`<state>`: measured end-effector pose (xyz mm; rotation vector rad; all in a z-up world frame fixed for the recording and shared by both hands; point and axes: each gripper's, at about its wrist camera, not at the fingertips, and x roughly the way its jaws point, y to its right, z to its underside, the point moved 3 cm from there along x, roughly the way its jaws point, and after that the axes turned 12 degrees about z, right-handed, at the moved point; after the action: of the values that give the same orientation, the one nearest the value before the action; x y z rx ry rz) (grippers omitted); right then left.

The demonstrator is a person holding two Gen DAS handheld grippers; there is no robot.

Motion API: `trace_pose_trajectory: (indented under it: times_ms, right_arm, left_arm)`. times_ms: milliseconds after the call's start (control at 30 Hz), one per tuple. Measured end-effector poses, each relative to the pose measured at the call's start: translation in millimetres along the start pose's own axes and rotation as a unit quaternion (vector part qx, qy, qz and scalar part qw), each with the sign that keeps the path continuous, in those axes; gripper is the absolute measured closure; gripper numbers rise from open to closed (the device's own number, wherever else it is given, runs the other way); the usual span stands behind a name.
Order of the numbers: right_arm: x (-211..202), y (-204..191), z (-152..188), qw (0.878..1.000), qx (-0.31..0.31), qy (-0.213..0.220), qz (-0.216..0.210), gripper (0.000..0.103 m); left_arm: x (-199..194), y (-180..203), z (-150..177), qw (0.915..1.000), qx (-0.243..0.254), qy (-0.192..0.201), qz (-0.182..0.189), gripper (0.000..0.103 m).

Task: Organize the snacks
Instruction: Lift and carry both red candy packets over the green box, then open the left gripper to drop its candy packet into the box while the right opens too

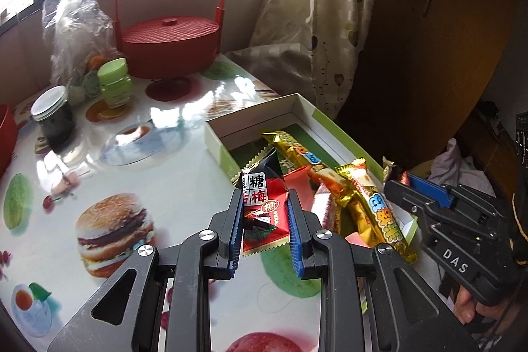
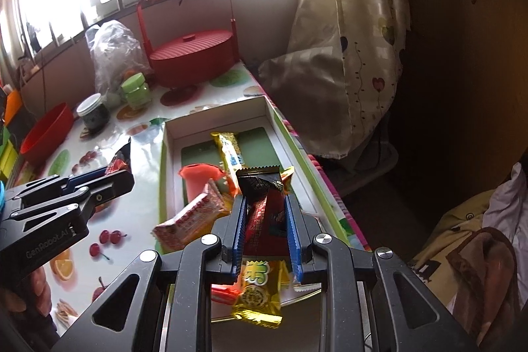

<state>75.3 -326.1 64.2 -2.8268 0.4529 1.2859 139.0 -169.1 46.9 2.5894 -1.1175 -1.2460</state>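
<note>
Both packets gripped, box ahead

Your left gripper (image 1: 264, 220) clamps the plum candy packet (image 1: 262, 213) just left of the box (image 1: 297, 103); your right gripper (image 2: 265, 226) pinches the dark red packet (image 2: 265, 207), upright, already over the box's near end.

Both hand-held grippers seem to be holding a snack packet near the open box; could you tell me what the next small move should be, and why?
Probably carry the right hand-held gripper slightly forward and release its dark red packet into the box: it already hangs over the snacks there, and the far end looks bare. The left hand-held gripper, shut on a red plum candy packet, is beside the box.
</note>
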Motion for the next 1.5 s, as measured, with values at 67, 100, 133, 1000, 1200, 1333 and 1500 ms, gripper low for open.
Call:
trace_pose_trajectory:
  times_ms: [67,100,133,1000,1200,1333,1500]
  right_arm:
    - [3.5,1.5,-0.3,1.000,0.000,-0.003,0.000,0.081]
    - [5.0,2.3,-0.1,1.000,-0.001,-0.003,0.002,0.081]
    - [6.2,3.1,0.2,1.000,-0.001,-0.004,0.003,0.081]
    - [29.2,3.0,3.7,1.000,0.005,-0.016,-0.001,0.070]
    - [29.8,7.1,5.3,1.000,0.013,-0.016,0.002,0.062]
    - [28.3,8.9,6.2,1.000,0.017,-0.014,0.003,0.055]
    - [25.1,10.0,7.2,1.000,0.017,-0.012,0.005,0.051]
  left_arm:
    - [5.5,2.3,-0.8,1.0000,0.002,-0.003,0.005,0.078]
    - [9.1,3.3,-1.2,1.0000,0.001,-0.005,0.007,0.078]
    - [12.8,4.3,-1.5,0.9999,0.002,-0.008,0.009,0.078]
    - [45.2,8.1,0.6,0.9990,-0.008,-0.030,0.033,0.065]
    - [44.5,12.2,0.8,0.9991,-0.001,-0.031,0.030,0.060]
    - [41.7,12.8,1.0,0.9992,-0.003,-0.029,0.028,0.055]
    - [36.6,12.1,3.8,0.9993,-0.005,-0.027,0.025,0.050]
